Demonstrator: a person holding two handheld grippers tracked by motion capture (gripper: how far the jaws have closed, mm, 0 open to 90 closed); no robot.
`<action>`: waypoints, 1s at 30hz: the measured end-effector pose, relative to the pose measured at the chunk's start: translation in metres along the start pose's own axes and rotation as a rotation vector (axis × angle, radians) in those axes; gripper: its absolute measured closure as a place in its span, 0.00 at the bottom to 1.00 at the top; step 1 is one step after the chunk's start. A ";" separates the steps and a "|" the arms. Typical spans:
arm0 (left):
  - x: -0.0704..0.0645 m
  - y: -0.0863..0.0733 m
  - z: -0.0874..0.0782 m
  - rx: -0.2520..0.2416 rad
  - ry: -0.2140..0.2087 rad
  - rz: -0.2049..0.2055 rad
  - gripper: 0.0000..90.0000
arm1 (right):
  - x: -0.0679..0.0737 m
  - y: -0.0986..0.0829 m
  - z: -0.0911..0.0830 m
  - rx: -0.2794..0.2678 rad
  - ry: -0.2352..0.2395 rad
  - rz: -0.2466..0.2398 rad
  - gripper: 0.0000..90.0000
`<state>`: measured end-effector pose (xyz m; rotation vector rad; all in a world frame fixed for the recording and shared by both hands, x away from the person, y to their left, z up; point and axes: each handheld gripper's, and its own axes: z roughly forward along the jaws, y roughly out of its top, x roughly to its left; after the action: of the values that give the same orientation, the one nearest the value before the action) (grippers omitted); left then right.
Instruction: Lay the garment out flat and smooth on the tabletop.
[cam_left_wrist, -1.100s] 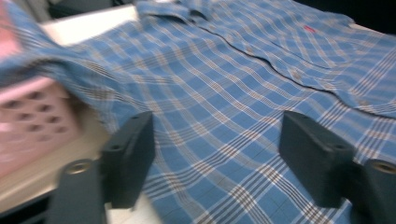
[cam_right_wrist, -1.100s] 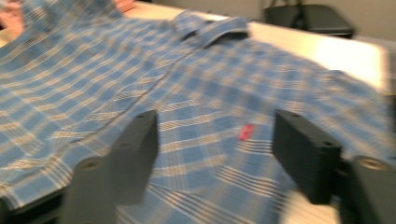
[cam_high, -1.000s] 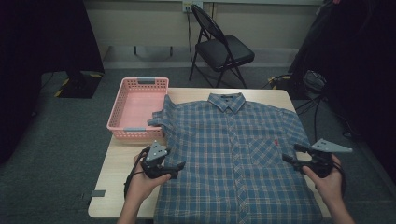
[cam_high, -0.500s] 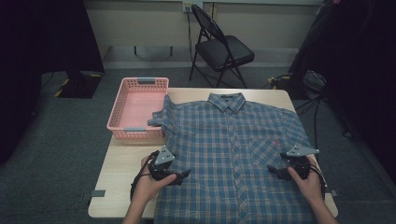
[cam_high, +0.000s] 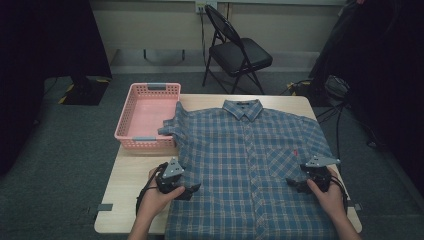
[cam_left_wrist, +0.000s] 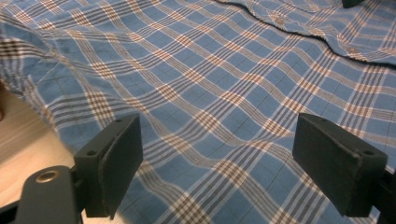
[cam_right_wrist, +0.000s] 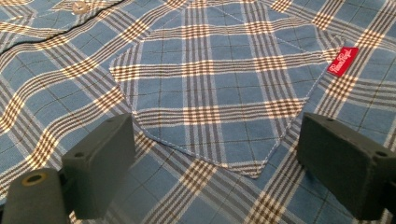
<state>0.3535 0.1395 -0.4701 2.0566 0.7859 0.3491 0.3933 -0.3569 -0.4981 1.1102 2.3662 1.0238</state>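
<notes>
Left tool (cam_high: 192, 189) over plaid shirt (cam_high: 250, 165) edge, right tool (cam_high: 295, 184) beside pocket (cam_right_wrist: 219, 88)

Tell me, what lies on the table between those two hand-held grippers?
In the high view, the plaid shirt spreads flat between the left gripper and the right gripper, button placket down the middle.

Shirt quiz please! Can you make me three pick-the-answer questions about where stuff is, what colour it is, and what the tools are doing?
1. Where is the basket?
A. beside the shirt's sleeve
B. on the chair
C. on the floor

2. What colour is the basket?
A. green
B. pink
C. black

3. How are the left tool and right tool?
A. shut on the collar
B. holding the basket
C. open over the shirt

Answers:
1 A, it sits on the table at the sleeve.
2 B, its walls are pink.
3 C, each tool's jaws stand wide apart.
</notes>
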 end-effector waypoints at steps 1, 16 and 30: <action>0.001 -0.001 -0.001 0.002 0.000 0.000 0.17 | 0.000 0.000 0.000 0.000 0.000 0.000 0.12; 0.015 -0.014 -0.015 -0.002 0.028 -0.005 0.18 | 0.000 0.000 0.000 0.000 0.000 0.000 0.12; 0.029 -0.028 -0.022 0.009 0.053 -0.034 0.18 | 0.000 0.000 0.000 0.000 0.000 0.000 0.12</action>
<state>0.3531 0.1838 -0.4815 2.0471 0.8551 0.3832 0.3933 -0.3569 -0.4981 1.1093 2.3665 1.0244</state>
